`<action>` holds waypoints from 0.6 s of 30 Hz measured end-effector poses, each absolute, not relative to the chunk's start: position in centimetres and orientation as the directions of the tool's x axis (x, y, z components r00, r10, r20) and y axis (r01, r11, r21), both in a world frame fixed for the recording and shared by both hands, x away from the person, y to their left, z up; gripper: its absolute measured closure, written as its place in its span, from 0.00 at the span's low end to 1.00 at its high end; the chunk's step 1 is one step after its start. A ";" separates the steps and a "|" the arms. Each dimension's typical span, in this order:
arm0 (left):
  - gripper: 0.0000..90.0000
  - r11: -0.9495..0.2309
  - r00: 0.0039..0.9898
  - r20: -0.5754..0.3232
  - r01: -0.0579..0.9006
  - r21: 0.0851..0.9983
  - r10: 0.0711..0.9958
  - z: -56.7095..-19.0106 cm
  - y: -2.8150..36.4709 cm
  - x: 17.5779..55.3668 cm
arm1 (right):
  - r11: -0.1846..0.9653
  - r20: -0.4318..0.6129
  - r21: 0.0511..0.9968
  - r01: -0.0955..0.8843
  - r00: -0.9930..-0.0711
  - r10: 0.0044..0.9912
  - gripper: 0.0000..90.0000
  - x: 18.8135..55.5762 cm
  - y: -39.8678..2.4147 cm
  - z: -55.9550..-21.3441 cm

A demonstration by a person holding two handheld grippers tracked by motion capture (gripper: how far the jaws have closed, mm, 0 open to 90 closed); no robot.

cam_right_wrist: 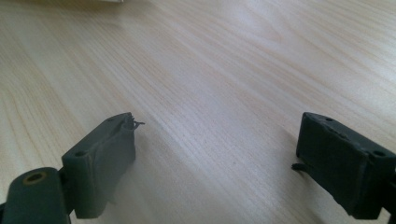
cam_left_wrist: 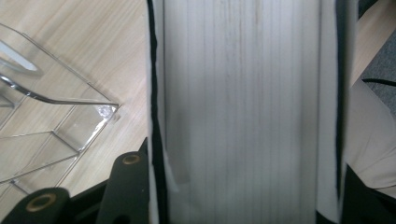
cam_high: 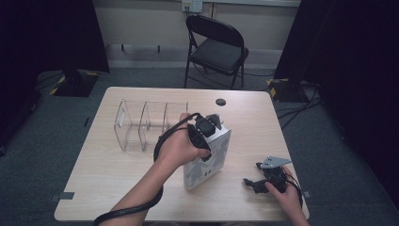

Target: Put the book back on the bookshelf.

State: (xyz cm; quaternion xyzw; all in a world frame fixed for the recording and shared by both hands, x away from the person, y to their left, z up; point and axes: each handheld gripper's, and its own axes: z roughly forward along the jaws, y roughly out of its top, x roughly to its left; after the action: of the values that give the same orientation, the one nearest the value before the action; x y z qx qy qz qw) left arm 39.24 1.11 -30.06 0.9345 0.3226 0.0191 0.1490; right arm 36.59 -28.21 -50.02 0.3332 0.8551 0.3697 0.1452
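My left gripper (cam_high: 207,129) is closed on the top edge of a thick white book (cam_high: 207,157) that stands upright on the table (cam_high: 108,174). In the left gripper view the book's page edges (cam_left_wrist: 243,112) run up the middle, pale and finely lined, with a thin dark cover line down each side, and my jaws press against the covers from both sides. My left hand (cam_high: 181,146) wraps the gripper body, and its black cable (cam_high: 162,139) loops back along my forearm toward the near edge.

Just beside the book, on its left, lies a clear plastic organizer (cam_high: 146,125). Its thin walls split it into three compartments in a row, and through every one of them I see only the wood grain of the table. In the left gripper view one rounded clear corner (cam_left_wrist: 100,105) sits close to the book's cover; whether they touch I cannot tell.

My right gripper (cam_high: 263,181) rests low at the table's near right corner, well apart from the book, held in my right hand (cam_high: 284,195), with the grey three-cornered plate (cam_high: 275,162) on top. Its jaws stand wide apart and grip nothing; between them is bare wood (cam_right_wrist: 215,140).

Farther out, a small round black disc (cam_high: 220,101) sits near the table's far edge. Beyond the table a black folding chair (cam_high: 216,47) stands on grey carpet.
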 end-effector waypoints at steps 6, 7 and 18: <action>0.59 -0.738 0.780 -0.053 0.610 0.289 0.624 -29.5 1.7 39.1 | 0.506 -0.001 0.728 0.463 -0.737 0.676 0.12 36.6 -28.2 -50.0; 0.59 -0.736 0.778 -0.052 0.612 0.289 0.626 -29.5 1.9 39.1 | 0.506 -0.002 0.728 0.463 -0.737 0.676 0.12 36.6 -28.2 -50.0; 0.59 -0.717 0.758 -0.062 0.638 0.280 0.650 -29.2 3.5 39.1 | 0.506 -0.001 0.728 0.462 -0.737 0.676 0.12 36.6 -28.2 -50.0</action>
State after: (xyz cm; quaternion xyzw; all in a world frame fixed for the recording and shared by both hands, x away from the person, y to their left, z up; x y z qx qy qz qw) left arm 39.10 3.51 -29.23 0.9264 0.3475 0.0205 0.1434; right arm 36.59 -28.22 -50.02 0.3325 0.8557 0.3693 0.1443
